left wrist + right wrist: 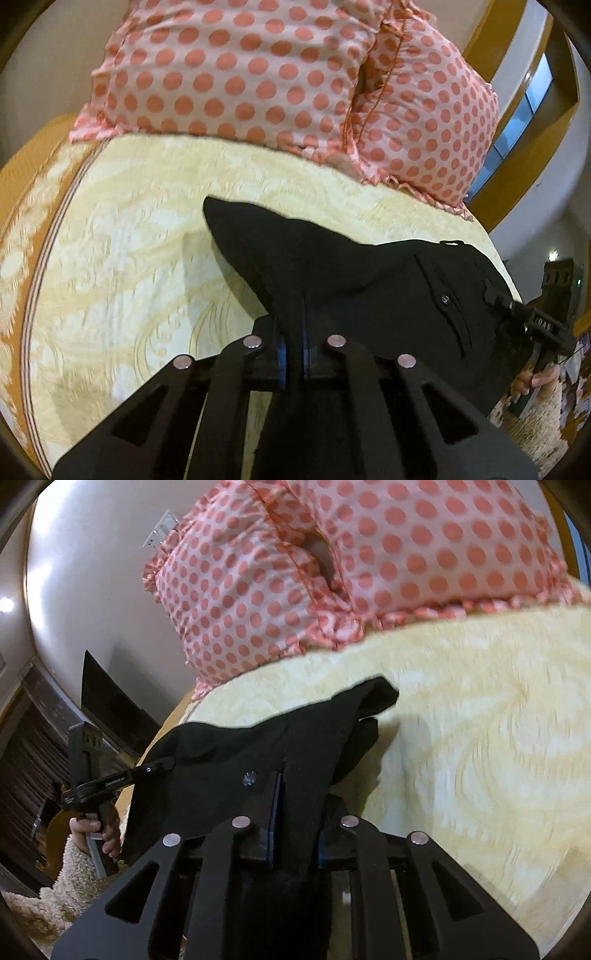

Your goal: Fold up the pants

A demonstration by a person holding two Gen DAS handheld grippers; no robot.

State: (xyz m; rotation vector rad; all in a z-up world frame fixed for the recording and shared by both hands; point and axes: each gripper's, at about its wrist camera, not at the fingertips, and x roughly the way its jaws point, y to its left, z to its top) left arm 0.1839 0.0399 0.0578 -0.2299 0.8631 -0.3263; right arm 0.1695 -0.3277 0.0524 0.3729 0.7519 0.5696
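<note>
Black pants (369,280) hang stretched between my two grippers above a bed. My left gripper (293,332) is shut on the pants' edge, fabric pinched between its blue pads. The back pocket with a button (445,299) faces the left wrist view. My right gripper (509,306) shows there at the right, shut on the waistband. In the right wrist view my right gripper (295,812) is shut on the pants (258,746), near a metal button (249,777). The left gripper (162,765) clamps the far edge at the left.
A cream patterned bedspread (129,258) lies under the pants. Two pink polka-dot pillows (240,70) lie at the head of the bed. A wooden frame (517,158) and a window stand at the right. A dark screen (110,705) and a white wall are left of the bed.
</note>
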